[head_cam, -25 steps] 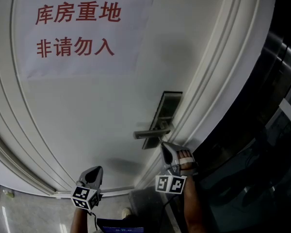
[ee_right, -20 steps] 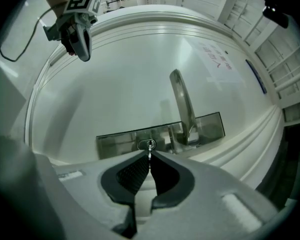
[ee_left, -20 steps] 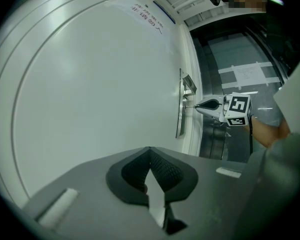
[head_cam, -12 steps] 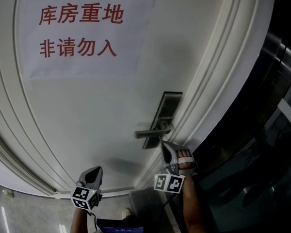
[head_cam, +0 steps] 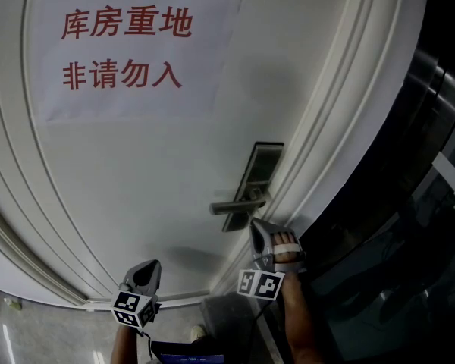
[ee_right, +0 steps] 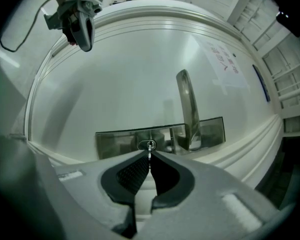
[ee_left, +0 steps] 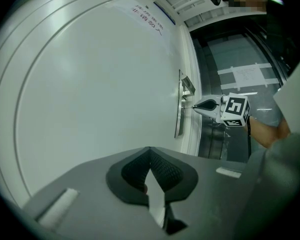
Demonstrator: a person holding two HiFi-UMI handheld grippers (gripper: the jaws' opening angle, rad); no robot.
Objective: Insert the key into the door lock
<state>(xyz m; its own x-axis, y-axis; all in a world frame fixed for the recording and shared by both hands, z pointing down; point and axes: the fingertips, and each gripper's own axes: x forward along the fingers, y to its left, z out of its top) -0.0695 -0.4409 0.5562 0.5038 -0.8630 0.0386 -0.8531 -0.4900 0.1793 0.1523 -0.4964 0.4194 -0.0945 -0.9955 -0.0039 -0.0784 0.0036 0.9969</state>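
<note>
The key [ee_right: 149,155] is sitting clenched between the right gripper's [ee_right: 150,160] jaws, its tip meeting the keyhole [ee_right: 148,145] in the lock plate [ee_right: 115,140], just beside the handle [ee_right: 186,104]. The left gripper [ee_left: 150,153] is hovering near the door [head_cam: 136,173], jaws clenched on nothing

The paper sign [head_cam: 129,51] sits on the door [head_cam: 159,180], upper left. At the door's right edge is the lock plate [head_cam: 256,174], its handle [head_cam: 235,206] reaching left. The keyhole [ee_right: 149,145] is in the plate under the handle. The right gripper [head_cam: 255,227] is just below, and the key [ee_right: 149,154] between its jaws meets the keyhole. The left gripper [head_cam: 152,266] is lower left, well apart.
</note>
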